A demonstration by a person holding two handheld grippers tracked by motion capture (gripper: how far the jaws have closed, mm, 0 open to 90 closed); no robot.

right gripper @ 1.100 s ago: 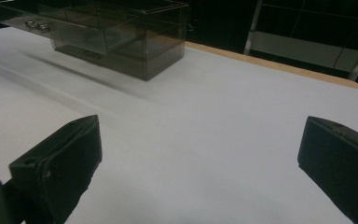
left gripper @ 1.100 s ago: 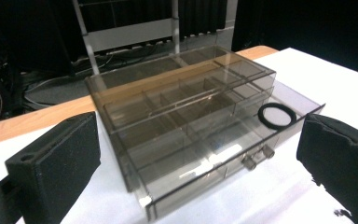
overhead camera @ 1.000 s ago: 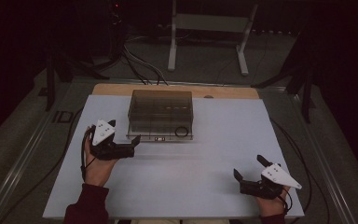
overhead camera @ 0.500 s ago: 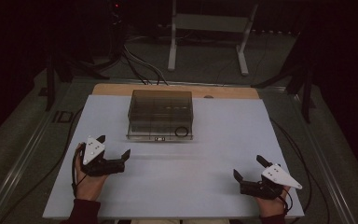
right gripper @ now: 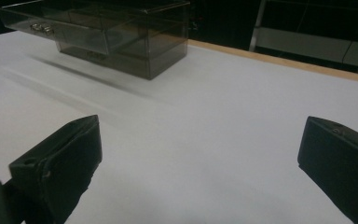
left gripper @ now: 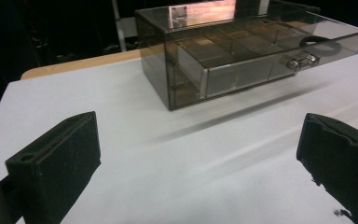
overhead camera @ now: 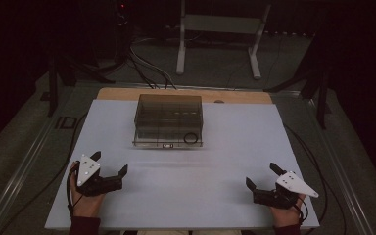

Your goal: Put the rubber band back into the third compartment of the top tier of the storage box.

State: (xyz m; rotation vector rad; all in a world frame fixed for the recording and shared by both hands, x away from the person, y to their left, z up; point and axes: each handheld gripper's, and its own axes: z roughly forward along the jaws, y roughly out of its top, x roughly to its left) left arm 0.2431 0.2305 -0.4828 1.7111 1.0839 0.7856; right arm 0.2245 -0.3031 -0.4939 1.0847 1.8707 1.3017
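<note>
A smoky, see-through plastic drawer box [overhead camera: 168, 120] stands on the white table top [overhead camera: 235, 147], toward the twelve o'clock side of the sheet and a little to the eleven o'clock of its middle. Its upper drawer [left gripper: 279, 56] is pulled partly out toward six o'clock, with a small clear knob [left gripper: 302, 60] on its front, and a black ring [overhead camera: 190, 138] lies in the drawer's right front compartment. In the left gripper view the drawer is seen to be split into several compartments by thin walls.

The left gripper [overhead camera: 109, 169] rests low over the table at about eight o'clock from the box, well apart from it, held in a hand [overhead camera: 85, 203] that comes in from six o'clock. Its black jaws are spread wide with nothing between them, and they point toward two o'clock.

The right gripper [overhead camera: 262, 176] sits at about four o'clock from the box, also well apart, near the table's front right corner. Its jaws gape equally wide, bare of any load, and point toward ten o'clock. A strip of bare wooden board [overhead camera: 127, 93] shows beyond the white sheet at twelve o'clock.
</note>
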